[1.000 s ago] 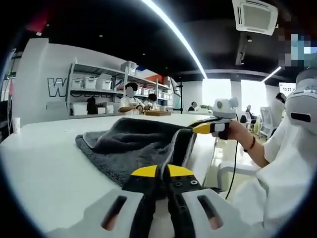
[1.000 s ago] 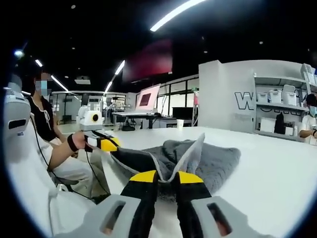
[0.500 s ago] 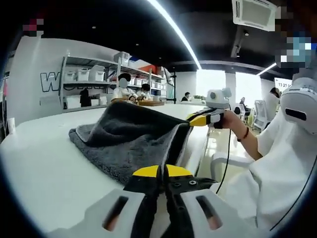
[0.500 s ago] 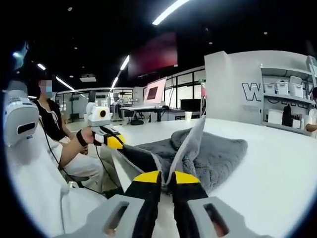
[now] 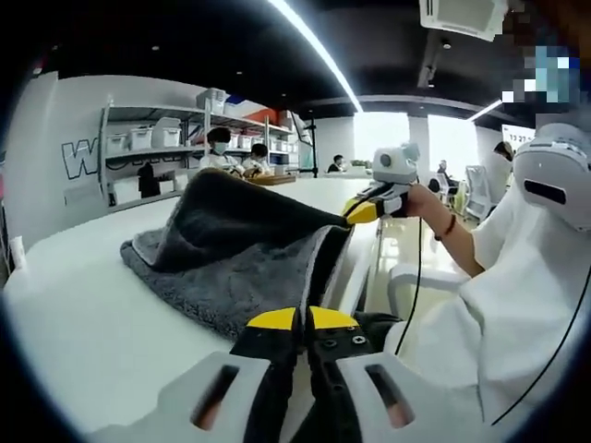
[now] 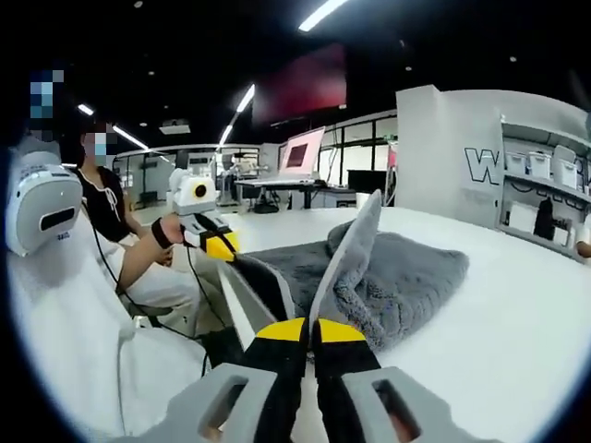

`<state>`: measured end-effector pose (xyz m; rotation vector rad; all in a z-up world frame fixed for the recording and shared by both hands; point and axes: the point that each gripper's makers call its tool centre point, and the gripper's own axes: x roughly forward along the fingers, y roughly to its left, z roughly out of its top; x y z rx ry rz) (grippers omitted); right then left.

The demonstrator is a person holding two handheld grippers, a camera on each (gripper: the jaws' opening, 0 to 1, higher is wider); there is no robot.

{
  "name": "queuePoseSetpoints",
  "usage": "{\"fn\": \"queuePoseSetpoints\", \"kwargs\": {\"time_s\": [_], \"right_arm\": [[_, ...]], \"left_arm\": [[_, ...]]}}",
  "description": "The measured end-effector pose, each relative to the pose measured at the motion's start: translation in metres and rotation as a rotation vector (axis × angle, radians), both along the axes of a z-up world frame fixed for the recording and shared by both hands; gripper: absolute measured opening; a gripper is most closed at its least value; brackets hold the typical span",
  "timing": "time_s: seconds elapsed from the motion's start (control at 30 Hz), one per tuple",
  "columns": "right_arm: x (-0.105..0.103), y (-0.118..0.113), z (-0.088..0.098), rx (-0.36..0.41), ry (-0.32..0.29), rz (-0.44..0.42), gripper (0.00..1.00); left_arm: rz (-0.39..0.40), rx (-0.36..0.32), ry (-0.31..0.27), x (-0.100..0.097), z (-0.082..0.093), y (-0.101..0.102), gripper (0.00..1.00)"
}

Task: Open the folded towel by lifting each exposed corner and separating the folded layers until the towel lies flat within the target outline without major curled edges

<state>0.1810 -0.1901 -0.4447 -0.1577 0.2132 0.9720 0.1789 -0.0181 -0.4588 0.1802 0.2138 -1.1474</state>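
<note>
White and wide, the worktop (image 5: 83, 314) carries a dark grey towel (image 5: 231, 249) in a bright workshop, with storage shelves (image 5: 148, 157) along the far wall at upper left of the left gripper view. The left gripper (image 5: 295, 323) at bottom centre of that view has its jaws closed on a towel corner. The right gripper (image 6: 307, 334) at bottom centre of the right gripper view likewise pinches an edge, which rises steeply from between its jaws.

Compared with a second ago, the held layer stands higher: in the left gripper view the fold has risen from a low hump into a taller tent. The pale underside strip in the right gripper view has also grown longer and more upright. By my reading, the top layer is peeling off the one beneath, so the unfolding is under way but far from flat.

The lifted edge stretches taut between the two grippers. Its long axis runs along the near side of the worktop, and the bulk of the towel trails away toward the shelves.
</note>
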Motion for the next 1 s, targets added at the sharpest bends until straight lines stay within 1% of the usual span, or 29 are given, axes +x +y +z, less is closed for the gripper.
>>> {"fn": "queuePoseSetpoints", "kwargs": {"time_s": [0.03, 0.1, 0.2, 0.3, 0.33, 0.4, 0.47, 0.6, 0.73, 0.77, 0.83, 0.9, 0.97, 1.0], "right_arm": [[0.0, -0.001, 0.0, -0.003, 0.0, -0.001, 0.0], [-0.001, -0.001, 0.0, -0.011, 0.002, -0.001, 0.0], [-0.002, -0.001, -0.001, -0.021, 0.003, 0.004, 0.0], [-0.004, 0.0, -0.006, -0.054, 0.009, 0.013, 0.0], [-0.006, 0.001, -0.009, -0.078, 0.011, 0.024, 0.0], [-0.006, 0.002, -0.011, -0.092, 0.01, 0.031, 0.0], [-0.007, 0.002, -0.014, -0.102, 0.02, 0.039, 0.0], [-0.011, 0.005, -0.016, -0.141, -0.006, 0.064, 0.0], [-0.012, 0.007, -0.017, -0.132, 0.01, 0.072, 0.0], [-0.012, 0.007, -0.018, -0.131, 0.015, 0.073, 0.0], [-0.013, 0.008, -0.018, -0.131, 0.016, 0.081, 0.0], [-0.013, 0.008, -0.018, -0.133, 0.015, 0.082, 0.0], [-0.014, 0.009, -0.02, -0.141, 0.013, 0.087, 0.0], [-0.014, 0.009, -0.02, -0.141, 0.012, 0.088, 0.0]], "left_arm": [[-0.018, 0.013, -0.016, -0.003, 0.0, -0.001, 0.03], [-0.03, 0.029, -0.025, -0.005, -0.001, -0.001, 0.04], [-0.029, 0.035, -0.017, -0.005, -0.002, 0.0, 0.03], [-0.029, 0.035, -0.003, -0.005, -0.003, 0.001, 0.03], [-0.029, 0.04, 0.001, -0.005, -0.004, 0.001, 0.03], [-0.007, 0.054, -0.006, -0.001, -0.006, 0.004, 0.03], [-0.005, 0.051, -0.001, -0.001, -0.005, 0.004, 0.03], [0.005, 0.062, -0.007, 0.001, -0.006, 0.007, 0.03], [0.028, 0.059, 0.005, 0.005, -0.007, 0.011, 0.03], [0.03, 0.058, 0.005, 0.005, -0.007, 0.011, 0.03], [0.057, 0.057, -0.008, 0.01, -0.006, 0.012, 0.03], [0.056, 0.055, -0.003, 0.01, -0.007, 0.012, 0.03], [0.077, 0.029, 0.009, 0.015, -0.007, 0.014, 0.03], [0.075, 0.028, 0.01, 0.015, -0.007, 0.014, 0.03]]}}
